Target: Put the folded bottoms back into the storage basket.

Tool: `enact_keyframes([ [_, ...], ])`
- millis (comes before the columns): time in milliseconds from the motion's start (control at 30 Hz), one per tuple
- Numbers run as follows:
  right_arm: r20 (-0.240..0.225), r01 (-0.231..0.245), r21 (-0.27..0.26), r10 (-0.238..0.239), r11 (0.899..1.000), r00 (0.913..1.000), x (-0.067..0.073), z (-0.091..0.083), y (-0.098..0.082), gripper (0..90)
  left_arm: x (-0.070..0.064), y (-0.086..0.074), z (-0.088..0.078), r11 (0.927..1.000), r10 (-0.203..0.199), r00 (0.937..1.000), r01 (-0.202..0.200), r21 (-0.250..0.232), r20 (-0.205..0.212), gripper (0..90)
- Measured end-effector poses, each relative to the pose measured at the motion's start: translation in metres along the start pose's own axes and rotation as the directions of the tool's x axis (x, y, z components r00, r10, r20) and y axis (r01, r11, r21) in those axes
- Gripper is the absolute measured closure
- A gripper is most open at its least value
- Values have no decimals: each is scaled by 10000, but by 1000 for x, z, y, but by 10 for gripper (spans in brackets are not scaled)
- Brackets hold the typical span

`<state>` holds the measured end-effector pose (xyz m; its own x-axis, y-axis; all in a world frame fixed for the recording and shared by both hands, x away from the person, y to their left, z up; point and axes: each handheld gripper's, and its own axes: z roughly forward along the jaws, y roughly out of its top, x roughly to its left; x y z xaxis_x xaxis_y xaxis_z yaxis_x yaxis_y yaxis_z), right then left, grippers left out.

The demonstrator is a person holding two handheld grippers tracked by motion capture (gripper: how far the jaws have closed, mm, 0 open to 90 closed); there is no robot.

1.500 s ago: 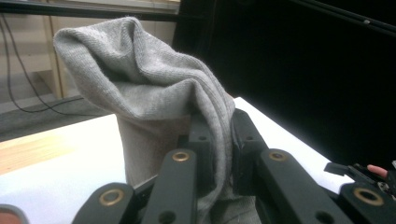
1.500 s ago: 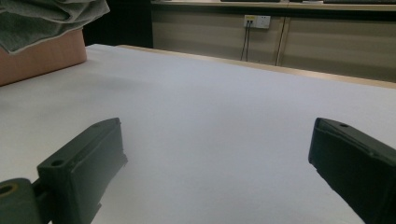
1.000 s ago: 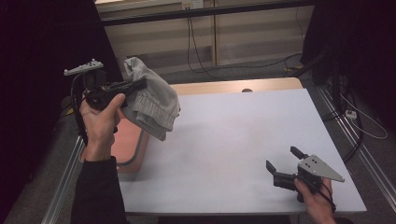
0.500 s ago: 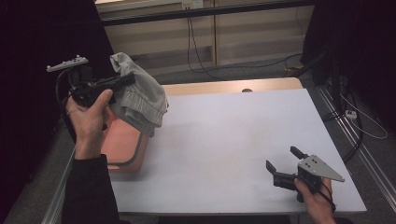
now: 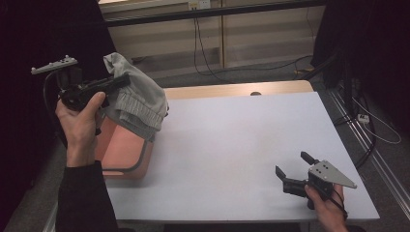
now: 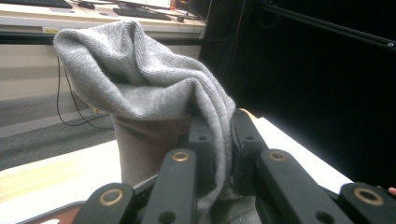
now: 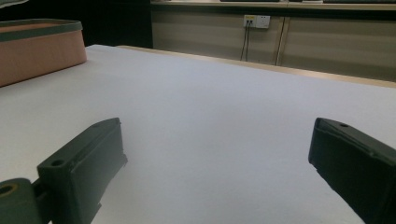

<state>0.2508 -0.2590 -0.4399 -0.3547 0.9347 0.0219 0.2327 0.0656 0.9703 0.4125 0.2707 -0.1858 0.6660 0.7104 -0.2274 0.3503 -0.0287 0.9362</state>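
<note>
Left claw (image 5: 121, 79): raised above the left edge of the surface (image 5: 232, 145), held in the person's left hand (image 5: 80, 116). Jaws clamped on a fold of a grey knit garment (image 5: 138, 99). In the left gripper view the cloth (image 6: 154, 88) is pinched between the two black jaws and bunches up above them. Rest of the garment hangs off the claw, lower part draped over the near corner of an orange-pink bin (image 5: 123, 150) w/ a grey rim, which sits at the left edge of the surface.

Right claw (image 5: 292, 171): low over the front-right part of the surface, held in the right hand (image 5: 326, 203). Jaws spread wide, nothing between them. The right gripper view shows bare white surface between the jaws and the bin (image 7: 39, 49) far off at upper left.

Claws well apart.
</note>
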Motion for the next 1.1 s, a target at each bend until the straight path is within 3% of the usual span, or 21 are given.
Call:
enact_keyframes([
  [500, -7, -13, 14, 13, 10000, 10000, 0, 0, 0, 31, 18, -6, -20, 9997, -222, 9990, 221, -56, -378, 817],
  [1100, 16, -2, 29, 2, 10000, 10000, 0, 1, 0, 31, 43, -27, -37, 9986, -527, 9961, 533, 69, -705, 816],
])
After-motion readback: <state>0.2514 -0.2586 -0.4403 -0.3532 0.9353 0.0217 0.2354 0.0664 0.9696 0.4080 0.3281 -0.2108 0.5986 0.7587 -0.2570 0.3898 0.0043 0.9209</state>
